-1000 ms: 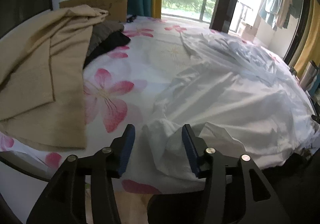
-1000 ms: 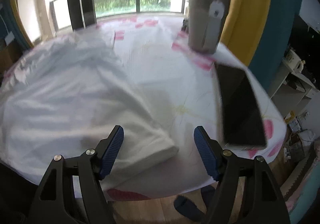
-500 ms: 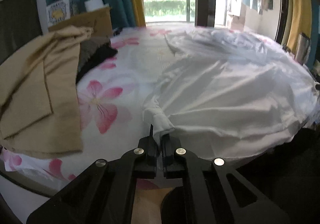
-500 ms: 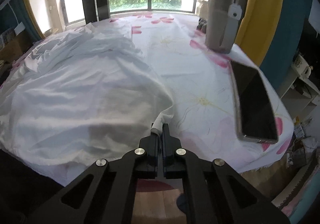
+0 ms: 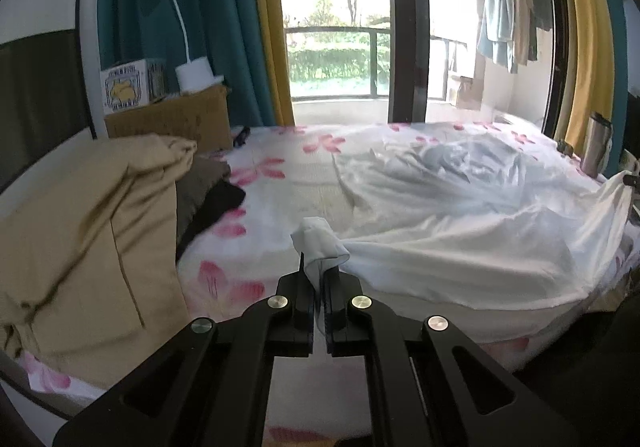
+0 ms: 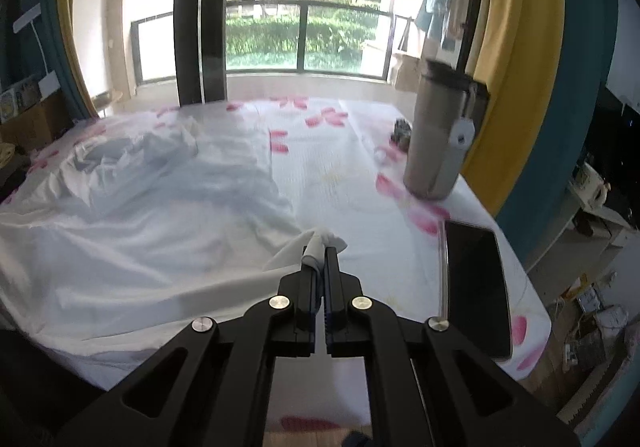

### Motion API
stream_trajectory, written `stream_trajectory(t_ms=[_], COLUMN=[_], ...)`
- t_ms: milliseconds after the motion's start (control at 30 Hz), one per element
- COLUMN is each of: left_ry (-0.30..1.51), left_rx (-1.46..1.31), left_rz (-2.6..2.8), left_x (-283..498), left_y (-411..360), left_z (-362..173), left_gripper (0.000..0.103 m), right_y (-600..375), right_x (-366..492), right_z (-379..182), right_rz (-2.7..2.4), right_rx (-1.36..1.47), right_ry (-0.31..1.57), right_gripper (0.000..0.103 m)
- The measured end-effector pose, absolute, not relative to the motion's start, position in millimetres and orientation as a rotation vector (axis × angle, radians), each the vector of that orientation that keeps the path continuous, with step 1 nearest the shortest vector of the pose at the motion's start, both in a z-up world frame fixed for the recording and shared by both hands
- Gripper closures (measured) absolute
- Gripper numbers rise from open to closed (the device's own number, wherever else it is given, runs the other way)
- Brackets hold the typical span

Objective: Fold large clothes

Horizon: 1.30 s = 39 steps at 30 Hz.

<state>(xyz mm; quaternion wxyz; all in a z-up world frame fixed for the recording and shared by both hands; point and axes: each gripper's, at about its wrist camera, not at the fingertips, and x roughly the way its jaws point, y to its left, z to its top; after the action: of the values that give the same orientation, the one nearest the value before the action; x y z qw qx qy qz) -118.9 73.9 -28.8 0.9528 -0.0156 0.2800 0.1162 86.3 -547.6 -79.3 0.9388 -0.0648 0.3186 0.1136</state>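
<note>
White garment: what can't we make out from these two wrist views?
- White garment, left wrist view: far end bunched, its type unclear.
- Its near hem, right wrist view: drops past the table edge.
- Gripped corners: hidden inside the left claw and right claw.

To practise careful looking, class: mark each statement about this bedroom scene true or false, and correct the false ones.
1. The left gripper is shut on a corner of the white garment. True.
2. The right gripper is open and empty. False: it is shut on another corner of the same garment.
3. A metal cup stands upright on the flowered sheet. True.
4. The phone lies on top of the white garment. False: it lies on the sheet beside it, apart.
5. The tan cloth is spread flat under the garment. False: it is heaped apart, at the left.
</note>
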Motion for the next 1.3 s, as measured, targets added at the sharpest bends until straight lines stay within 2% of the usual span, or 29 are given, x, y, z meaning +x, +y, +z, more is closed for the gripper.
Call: stream_trajectory(t_ms=[233, 700, 967, 1300], left_ry=[0.535, 0.443, 0.41, 0.449], left_rx=[-0.085, -0.023, -0.084, -0.003], left_rz=[0.216, 0.245, 0.297, 0.338], left_x=[-91.5, -28.8, 12.8, 76.4], left_y=[80.4, 88.8, 107.2, 119.2], left_z=[-15.5, 16.9, 15.2, -6.8], left_gripper=[0.099, 0.099, 0.099, 0.099], right_y=[-543.6, -529.7, -517.2, -497.9], right_x=[101.8, 154.2, 199.1, 259.3], right_z=[-63.3, -32.4, -30.4, -31.7], right_rz=[0.23, 0.185, 0.189, 0.191], right_rx=[-0.111, -0.044, -0.046, -0.059], right_ry=[0.591, 0.446, 0.452, 0.462], right_gripper=[0.1, 0.1, 0.1, 0.1])
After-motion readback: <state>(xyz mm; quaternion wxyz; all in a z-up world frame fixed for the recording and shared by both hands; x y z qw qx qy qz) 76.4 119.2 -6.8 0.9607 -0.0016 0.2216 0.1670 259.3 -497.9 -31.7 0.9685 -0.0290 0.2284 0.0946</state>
